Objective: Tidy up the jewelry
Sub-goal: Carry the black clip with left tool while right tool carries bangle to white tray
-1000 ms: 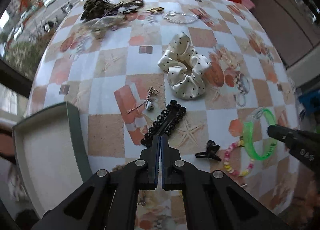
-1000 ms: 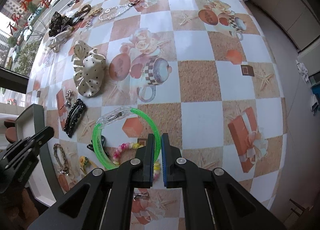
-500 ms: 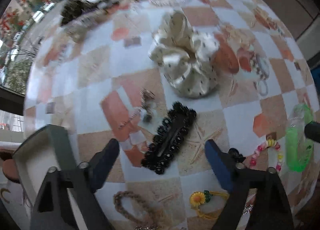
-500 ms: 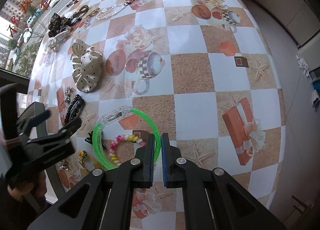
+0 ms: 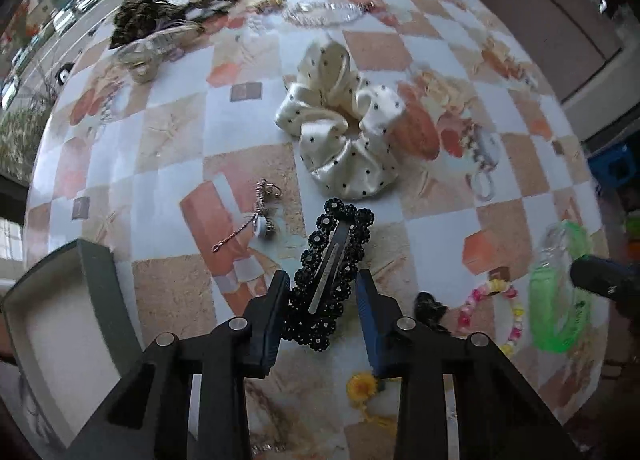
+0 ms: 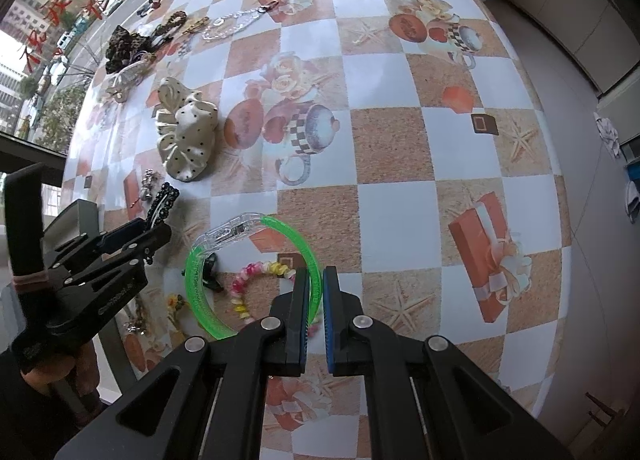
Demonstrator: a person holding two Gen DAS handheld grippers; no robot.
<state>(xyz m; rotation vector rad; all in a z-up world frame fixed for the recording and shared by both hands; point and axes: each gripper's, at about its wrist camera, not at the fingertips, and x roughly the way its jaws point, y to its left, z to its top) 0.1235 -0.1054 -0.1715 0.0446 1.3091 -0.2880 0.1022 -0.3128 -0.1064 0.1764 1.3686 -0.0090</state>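
Left hand-held gripper (image 5: 322, 300) spread around black hair clip (image 5: 330, 276); right hand-held gripper (image 6: 315, 296) pinching green bangle (image 6: 200, 292); open box (image 5: 60, 324) beside.

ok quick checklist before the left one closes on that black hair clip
1. Left hand-held gripper open: ok.
2. Black lace hair clip between its fingers: ok, near end sits in the gap.
3. Clip apart from the polka-dot scrunchie and chain earring: ok.
4. Gray box open to receive it: ok.
5. Right hand-held gripper out of the way: ok, at the green bangle.
6. Fingers low enough to grip: cannot tell.
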